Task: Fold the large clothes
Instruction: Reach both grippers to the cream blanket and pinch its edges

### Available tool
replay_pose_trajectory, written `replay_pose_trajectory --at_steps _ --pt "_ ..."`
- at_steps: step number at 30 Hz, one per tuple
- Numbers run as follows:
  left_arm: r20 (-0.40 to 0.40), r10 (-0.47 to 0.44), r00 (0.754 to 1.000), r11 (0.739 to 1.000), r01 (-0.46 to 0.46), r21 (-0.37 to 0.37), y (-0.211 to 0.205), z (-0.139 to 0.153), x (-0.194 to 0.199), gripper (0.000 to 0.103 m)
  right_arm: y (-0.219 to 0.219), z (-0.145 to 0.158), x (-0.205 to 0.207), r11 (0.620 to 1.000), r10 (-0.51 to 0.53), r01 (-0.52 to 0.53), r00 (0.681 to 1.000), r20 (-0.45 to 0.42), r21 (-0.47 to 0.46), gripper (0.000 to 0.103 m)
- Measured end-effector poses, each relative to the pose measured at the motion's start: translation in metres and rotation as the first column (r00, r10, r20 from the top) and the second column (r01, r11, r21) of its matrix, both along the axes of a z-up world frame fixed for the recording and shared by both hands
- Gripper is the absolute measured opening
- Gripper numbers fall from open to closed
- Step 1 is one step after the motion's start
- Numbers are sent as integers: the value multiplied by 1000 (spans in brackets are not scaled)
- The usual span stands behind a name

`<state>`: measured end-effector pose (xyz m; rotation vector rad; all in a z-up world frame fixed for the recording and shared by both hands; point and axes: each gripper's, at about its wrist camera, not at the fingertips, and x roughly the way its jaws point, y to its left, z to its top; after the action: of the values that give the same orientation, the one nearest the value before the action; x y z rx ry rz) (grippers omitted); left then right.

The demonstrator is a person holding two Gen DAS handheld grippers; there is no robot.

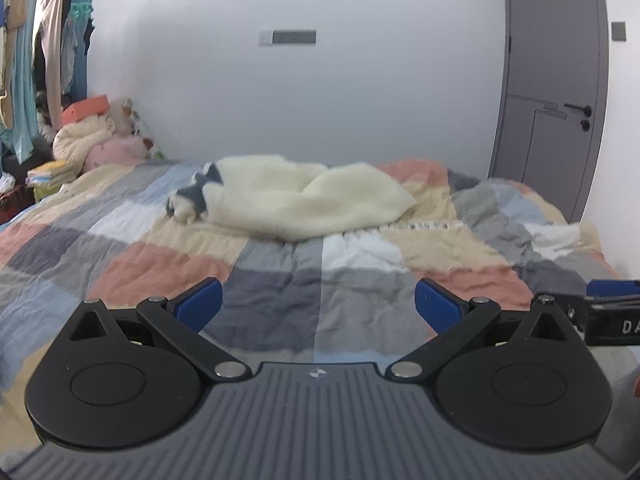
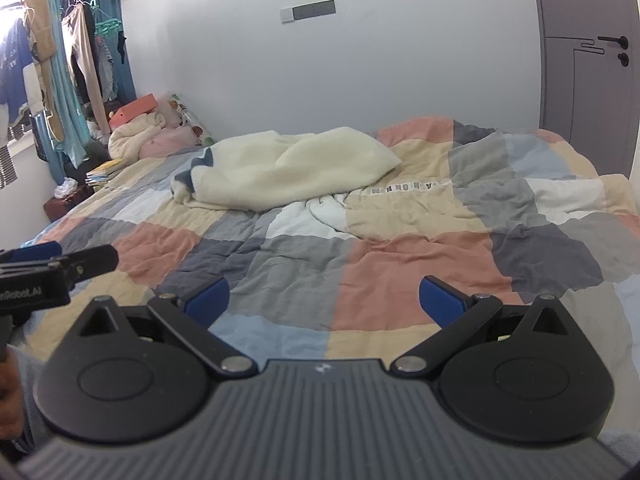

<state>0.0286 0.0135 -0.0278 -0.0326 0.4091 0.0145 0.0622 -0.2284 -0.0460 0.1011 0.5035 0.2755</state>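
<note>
A cream fleece garment (image 1: 296, 196) with grey trim at its left end lies crumpled on the far middle of the bed; it also shows in the right wrist view (image 2: 288, 168). My left gripper (image 1: 318, 306) is open and empty, held above the near part of the bed, well short of the garment. My right gripper (image 2: 324, 298) is open and empty too, at a like distance. The right gripper shows at the right edge of the left wrist view (image 1: 612, 304), and the left gripper at the left edge of the right wrist view (image 2: 52, 264).
The bed carries a rumpled patchwork quilt (image 2: 380, 276) in pink, grey, beige and blue. A white wall runs behind it, with a grey door (image 1: 556, 92) at the right. Hanging clothes (image 2: 60, 72), plush toys and an orange box (image 2: 134, 110) crowd the far left corner.
</note>
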Motion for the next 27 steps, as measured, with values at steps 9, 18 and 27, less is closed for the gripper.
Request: replay_pose_trajectory --at_steps 9,18,27 --pt "3 18 1000 1000 -18 -25 22 -32 61 103 8 -9 26 1000 21 -22 999 -33 -7 103" --pt "-44 29 999 993 -34 -112 41 -23 119 103 25 1 78 998 67 -68 996 -60 -9 103" --pt "-93 65 994 980 -81 -181 72 -17 200 103 58 24 146 990 108 -99 990 89 -100 103"
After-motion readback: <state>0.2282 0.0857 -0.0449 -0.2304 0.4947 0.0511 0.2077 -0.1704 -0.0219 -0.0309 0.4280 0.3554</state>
